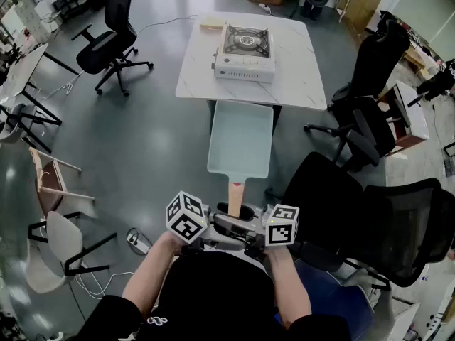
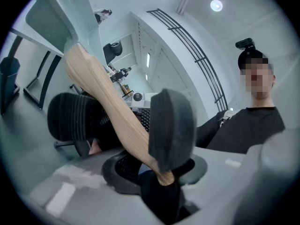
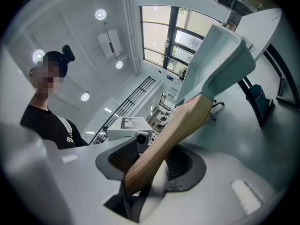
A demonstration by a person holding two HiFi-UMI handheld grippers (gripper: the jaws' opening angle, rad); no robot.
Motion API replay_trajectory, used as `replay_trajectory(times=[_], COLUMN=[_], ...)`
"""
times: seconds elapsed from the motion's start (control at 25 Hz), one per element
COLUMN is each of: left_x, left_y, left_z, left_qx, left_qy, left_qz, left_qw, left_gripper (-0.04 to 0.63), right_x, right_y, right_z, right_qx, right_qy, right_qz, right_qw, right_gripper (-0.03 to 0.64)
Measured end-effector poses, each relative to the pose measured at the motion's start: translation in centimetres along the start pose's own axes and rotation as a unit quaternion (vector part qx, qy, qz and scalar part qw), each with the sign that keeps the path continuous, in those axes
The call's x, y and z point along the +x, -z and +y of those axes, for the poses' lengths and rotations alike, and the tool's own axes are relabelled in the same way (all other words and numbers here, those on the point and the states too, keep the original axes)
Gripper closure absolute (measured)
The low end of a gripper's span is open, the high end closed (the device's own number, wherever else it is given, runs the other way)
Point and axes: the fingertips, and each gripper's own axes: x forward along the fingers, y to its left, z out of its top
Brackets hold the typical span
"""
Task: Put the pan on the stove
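- The pan (image 1: pixel 240 139) is off any surface, carried by its wooden handle (image 1: pixel 235 197).
- The left gripper (image 2: pixel 123 125) is clamped on the handle's end, and the right gripper (image 3: pixel 154 161) is closed on the same handle just beside it.
- The pan hangs over the floor, its far edge near the front edge of the worktop (image 1: pixel 298 77).
- The stove (image 1: pixel 245 52) sits on the worktop, well apart from the pan, its burner bare.
- Left to do, by my reading: carry the pan forward, lower it onto the burner, let go.
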Motion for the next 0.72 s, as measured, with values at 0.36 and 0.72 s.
replay_trajectory(times=[0.36,0.72], left_x=[0.3,0.3], left_y=[-0.5,-1.1], left_z=[-0.3,-0.1], left_qx=[-0.003,0.001], left_qy=[0.004,-0.001], left_qz=[-0.006,-0.008], left_qw=[1.0,1.0], left_gripper=[0.431,0.431], right_x=[-0.4,-0.5], right_y=[-0.5,-0.9], right_z=[0.2,0.1], right_qx=[0.003,-0.004], right_qy=[-0.002,-0.002], right_qz=[-0.008,0.0], right_qw=[1.0,1.0], right_gripper=[0.431,0.431])
